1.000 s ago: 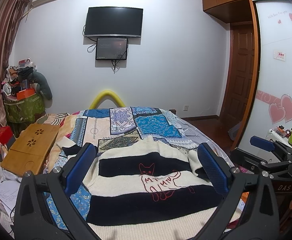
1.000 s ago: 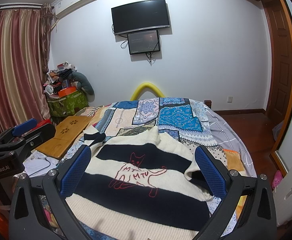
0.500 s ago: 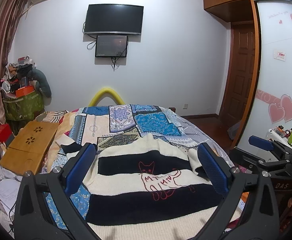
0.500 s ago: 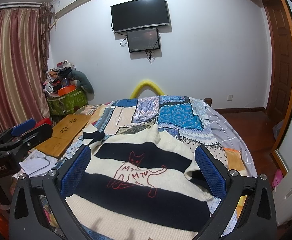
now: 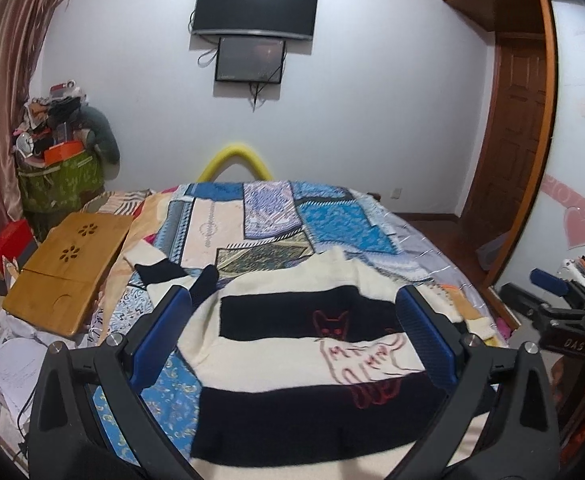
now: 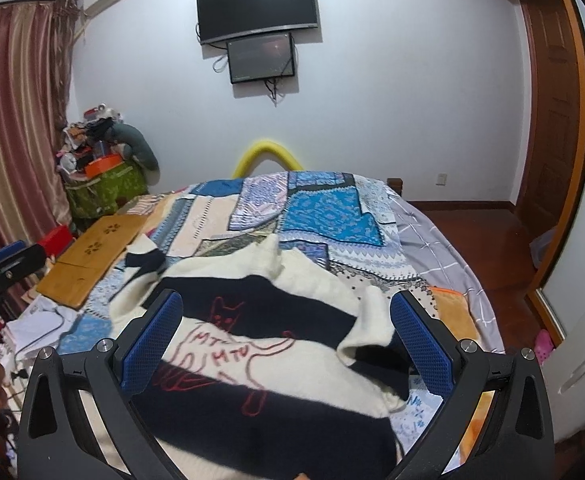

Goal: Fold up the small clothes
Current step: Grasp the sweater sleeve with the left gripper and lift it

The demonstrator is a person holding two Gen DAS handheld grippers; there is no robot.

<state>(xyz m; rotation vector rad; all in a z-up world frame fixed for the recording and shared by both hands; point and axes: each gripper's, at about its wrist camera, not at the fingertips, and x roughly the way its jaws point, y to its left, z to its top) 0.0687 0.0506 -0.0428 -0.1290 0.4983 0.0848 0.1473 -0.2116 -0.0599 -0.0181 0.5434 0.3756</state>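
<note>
1. Left wrist view: left gripper (image 5: 292, 332) hovers over the striped sweater (image 5: 292, 360), which lies spread front-up on the bed (image 5: 424, 256), probably laid flat for folding. Fingers (image 5: 160, 336) wide apart, nothing held.
2. Right wrist view: right gripper (image 6: 286, 338) also above the sweater (image 6: 252, 352); fingers (image 6: 422, 344) apart, empty. Right sleeve already lies across the body. Red cat embroidery reads "MT MTU".

- The wooden tray (image 5: 68, 272) lies on the bed's (image 6: 444, 252) left edge, beside the sweater (image 5: 292, 360).
- Bare quilt (image 5: 276, 220) stretches past the sweater.
- Both claws are wide apart, nothing between the fingers.
</note>
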